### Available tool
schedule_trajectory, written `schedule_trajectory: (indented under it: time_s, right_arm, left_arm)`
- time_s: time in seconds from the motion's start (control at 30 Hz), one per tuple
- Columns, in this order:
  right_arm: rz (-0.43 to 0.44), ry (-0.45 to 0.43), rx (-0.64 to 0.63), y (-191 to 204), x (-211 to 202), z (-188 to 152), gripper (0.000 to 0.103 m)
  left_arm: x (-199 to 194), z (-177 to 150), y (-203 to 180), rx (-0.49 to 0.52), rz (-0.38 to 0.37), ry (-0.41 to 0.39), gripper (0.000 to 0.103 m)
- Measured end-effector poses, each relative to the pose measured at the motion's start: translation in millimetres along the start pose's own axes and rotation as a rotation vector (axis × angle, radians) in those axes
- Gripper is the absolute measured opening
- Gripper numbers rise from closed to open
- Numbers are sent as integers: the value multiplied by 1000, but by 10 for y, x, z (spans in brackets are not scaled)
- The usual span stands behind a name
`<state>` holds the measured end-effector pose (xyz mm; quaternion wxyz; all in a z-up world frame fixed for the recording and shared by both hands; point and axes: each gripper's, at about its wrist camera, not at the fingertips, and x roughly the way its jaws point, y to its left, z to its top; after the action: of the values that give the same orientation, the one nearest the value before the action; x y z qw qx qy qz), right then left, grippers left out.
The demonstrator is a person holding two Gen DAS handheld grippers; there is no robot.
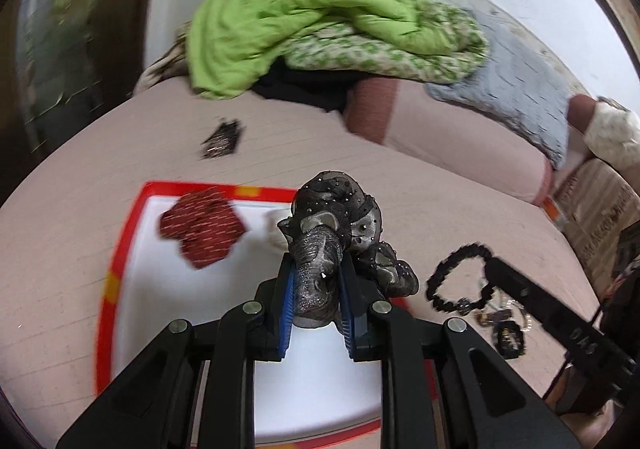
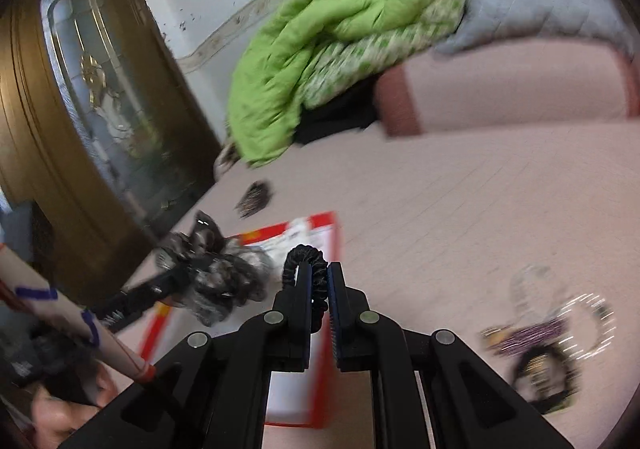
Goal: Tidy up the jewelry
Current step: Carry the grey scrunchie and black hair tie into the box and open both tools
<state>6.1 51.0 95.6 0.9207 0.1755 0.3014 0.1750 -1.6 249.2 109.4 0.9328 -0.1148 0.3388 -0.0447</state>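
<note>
Left tongs (image 1: 318, 281) are clamped tight on a sparkly grey-and-black scrunchie (image 1: 332, 225), blue pads pressing on both sides of it, with the ruffled part bunched up past the tips. It hangs over a white tray with a red rim (image 1: 120, 249), which sits flat on the pink bed (image 1: 460, 217). Inside that tray, off to the left, lies a dark red patterned fabric piece (image 1: 202, 227).

Right tongs (image 2: 319, 285) are nearly closed and pinch a black beaded bracelet (image 2: 306, 261), whose loop sticks up above the tips. From the left camera you can see that bracelet dangling just right of the tray, held by the other tool's black arm.

Further right on the bed, a small heap of leftover jewelry (image 2: 548, 333) sits well apart from the tray: something purple, a pale ring of beads, a dark band, all too blurry to tell more. Beyond the tray, a small dark glittery piece (image 1: 222, 139) lies alone on the sheet.

Toward the back, a lime green quilt (image 1: 304, 13) is piled on a pink pillow (image 1: 440, 125), with a grey blanket (image 1: 516, 85) beside it. A wooden door with a glass panel (image 2: 92, 89) stands to the left.
</note>
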Motion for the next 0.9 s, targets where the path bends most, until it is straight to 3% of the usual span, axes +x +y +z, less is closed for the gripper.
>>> schedule_trajectory:
  time_s: [0.23,0.47,0.63,0.9]
  right_arm:
    - [29,87,-26,276,539,91,9]
    - [23,192,-50,218,954,-22,9]
    - [17,249,-69,173,1097,-74,9]
    - [12,268,-68,106,1146,-88,9]
  left_arm:
    - [246,-45,366,-81,48,87,19]
    - [457,-92,483,-80,99,133,19]
    - [550,-85,413,-65,108,140,19]
    - [648,-85,368,-55,130,155,20]
